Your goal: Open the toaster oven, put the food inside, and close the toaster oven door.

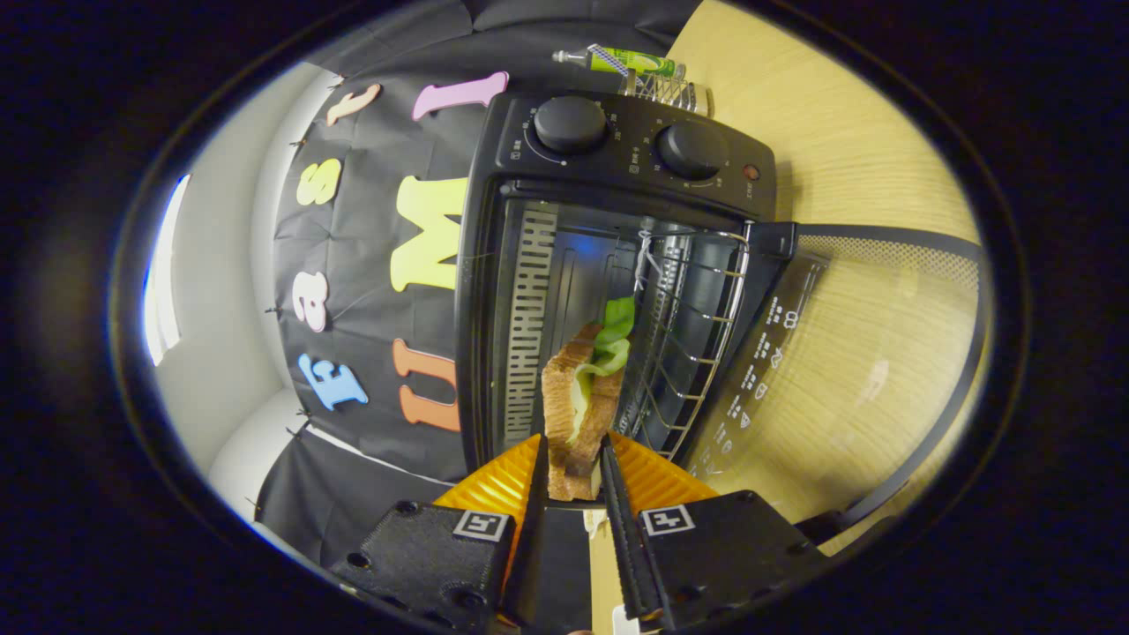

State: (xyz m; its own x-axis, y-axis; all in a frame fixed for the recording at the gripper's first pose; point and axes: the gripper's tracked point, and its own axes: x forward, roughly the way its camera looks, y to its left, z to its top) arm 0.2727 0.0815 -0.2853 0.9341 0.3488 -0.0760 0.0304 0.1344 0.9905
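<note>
Nearest the lens, claw (575,467) clamped narrow on a sandwich (578,406), both fingers pressing its bread from either side, green lettuce poking out of the far end. Held at the mouth of the toaster oven (617,265), just ahead of the wire rack (697,335), with the glass door (847,353) swung fully open over the wooden desk (838,132). Inside the oven cavity, only the rack and bare walls; no food resting there yet. Likely risks from here: loose lettuce catching on the rack wires and dragging out, soft bread crumpling or slipping under an uneven squeeze, filling sliding free if tilted further, a finger knocking the rack or cavity edge on the way in. Also a chance of releasing too near the front lip, leaving the sandwich fouling the door on closing. Behind the oven, a green-labelled bottle (631,62) lying on the desk.
</note>
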